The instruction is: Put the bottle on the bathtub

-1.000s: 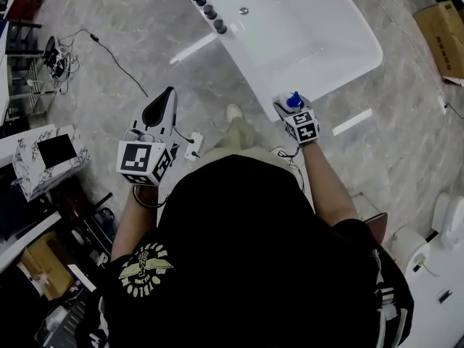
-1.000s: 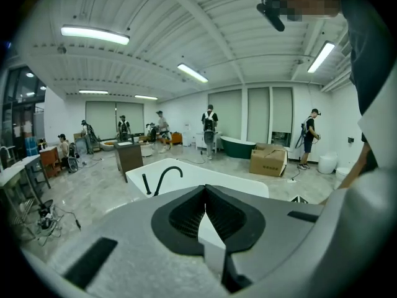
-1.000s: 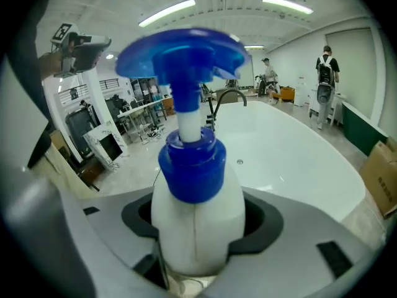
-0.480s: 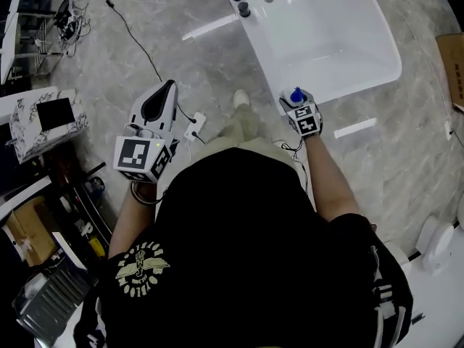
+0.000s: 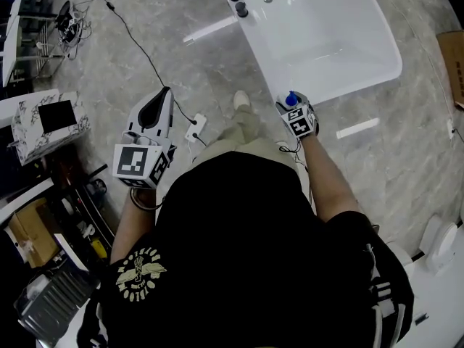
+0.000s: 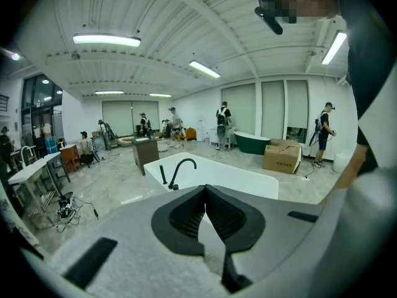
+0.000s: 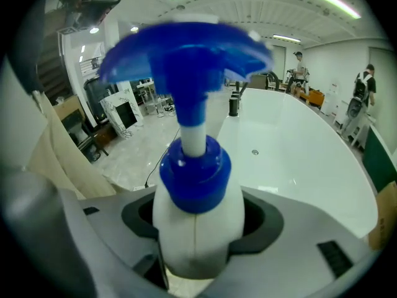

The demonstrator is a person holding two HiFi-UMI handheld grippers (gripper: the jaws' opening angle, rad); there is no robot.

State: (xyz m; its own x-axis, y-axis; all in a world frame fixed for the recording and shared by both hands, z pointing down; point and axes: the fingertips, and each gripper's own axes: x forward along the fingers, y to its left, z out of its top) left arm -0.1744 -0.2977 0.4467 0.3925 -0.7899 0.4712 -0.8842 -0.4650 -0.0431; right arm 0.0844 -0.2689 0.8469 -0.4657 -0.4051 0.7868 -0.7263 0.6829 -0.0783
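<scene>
Right gripper (image 5: pixel 291 104) clamped the white pump bottle (image 5: pixel 291 98) upright between its jaws, at the bathtub (image 5: pixel 259 49) near-corner edge, 1 o'clock from the person. Open marble floor (image 5: pixel 174 56) lay at 11 o'clock. Left gripper (image 5: pixel 167 91), jaws closed on nothing, hung over it, well apart from the tub.

Grey marbled stone floor (image 5: pixel 181 71); a thin black cable (image 5: pixel 138 46) runs across it toward a small white socket block (image 5: pixel 194 129) lying flat. White marble-patterned cabinet with dark panel (image 5: pixel 47 122) at far left, flat brown cardboard box (image 5: pixel 453 67) at right edge. Left gripper view: dark green freestanding tub (image 6: pixel 251 143) near stacked cardboard cartons (image 6: pixel 282 157), fluorescent ceiling tubes (image 6: pixel 105 40) lit.
</scene>
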